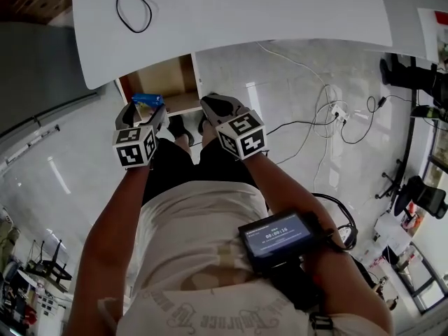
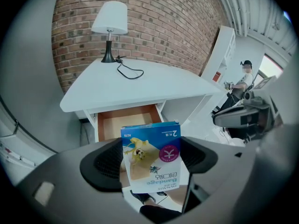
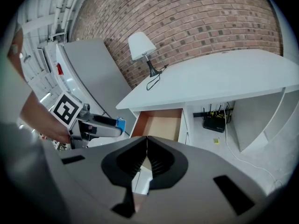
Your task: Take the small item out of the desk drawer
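Note:
A small blue bandage box (image 2: 152, 157) is clamped between the jaws of my left gripper (image 2: 150, 160), held up in front of the open drawer (image 2: 128, 121). In the head view the same box (image 1: 148, 99) pokes out of the left gripper (image 1: 143, 110), just below the desk's edge beside the wooden drawer (image 1: 164, 84). My right gripper (image 3: 145, 161) is shut with nothing in it, its jaws touching; it hovers to the right of the left one (image 1: 217, 110). From the right gripper view the drawer (image 3: 160, 125) looks bare inside, and the left gripper with the blue box (image 3: 120, 124) shows at the left.
The white desk (image 1: 231, 9) carries a lamp (image 2: 110, 24) and a looped black cable (image 1: 133, 9). Cables and a power strip (image 1: 336, 114) lie on the pale floor to the right. A brick wall (image 3: 196, 22) backs the desk. A person (image 2: 243, 80) stands far right.

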Action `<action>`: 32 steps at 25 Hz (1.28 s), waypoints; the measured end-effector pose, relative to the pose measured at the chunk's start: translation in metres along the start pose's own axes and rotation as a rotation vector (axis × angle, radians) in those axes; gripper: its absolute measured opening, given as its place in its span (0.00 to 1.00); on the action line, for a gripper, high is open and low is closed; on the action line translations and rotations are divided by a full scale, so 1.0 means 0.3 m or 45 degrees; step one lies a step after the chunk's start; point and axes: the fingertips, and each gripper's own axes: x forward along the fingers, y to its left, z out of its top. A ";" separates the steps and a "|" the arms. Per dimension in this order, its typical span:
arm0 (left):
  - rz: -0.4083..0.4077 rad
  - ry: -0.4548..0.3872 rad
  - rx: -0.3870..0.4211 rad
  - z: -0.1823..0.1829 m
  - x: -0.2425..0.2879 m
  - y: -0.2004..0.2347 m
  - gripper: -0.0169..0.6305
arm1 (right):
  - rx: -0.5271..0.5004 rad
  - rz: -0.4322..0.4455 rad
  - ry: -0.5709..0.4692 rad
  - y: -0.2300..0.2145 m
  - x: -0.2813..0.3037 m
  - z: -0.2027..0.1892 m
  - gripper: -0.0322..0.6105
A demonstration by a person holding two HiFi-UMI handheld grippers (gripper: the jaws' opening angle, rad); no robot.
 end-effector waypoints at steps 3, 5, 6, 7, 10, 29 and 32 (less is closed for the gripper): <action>-0.004 -0.016 -0.012 0.010 -0.028 0.001 0.62 | -0.015 0.004 -0.005 0.014 -0.003 0.028 0.06; -0.004 -0.026 -0.020 0.011 -0.048 0.007 0.62 | -0.027 0.007 -0.010 0.029 -0.004 0.042 0.06; -0.005 -0.032 -0.024 0.013 -0.058 0.010 0.62 | -0.033 0.008 -0.011 0.037 -0.005 0.048 0.06; -0.006 -0.040 -0.028 0.017 -0.069 0.012 0.62 | -0.040 0.010 -0.013 0.045 -0.007 0.055 0.06; -0.011 -0.061 -0.033 0.033 -0.100 0.017 0.62 | -0.059 0.016 -0.011 0.068 -0.011 0.070 0.06; -0.090 -0.191 0.010 0.195 -0.215 -0.003 0.62 | -0.133 0.035 -0.076 0.129 -0.031 0.236 0.06; -0.108 -0.223 0.011 0.229 -0.249 -0.004 0.62 | -0.148 0.050 -0.101 0.151 -0.051 0.277 0.06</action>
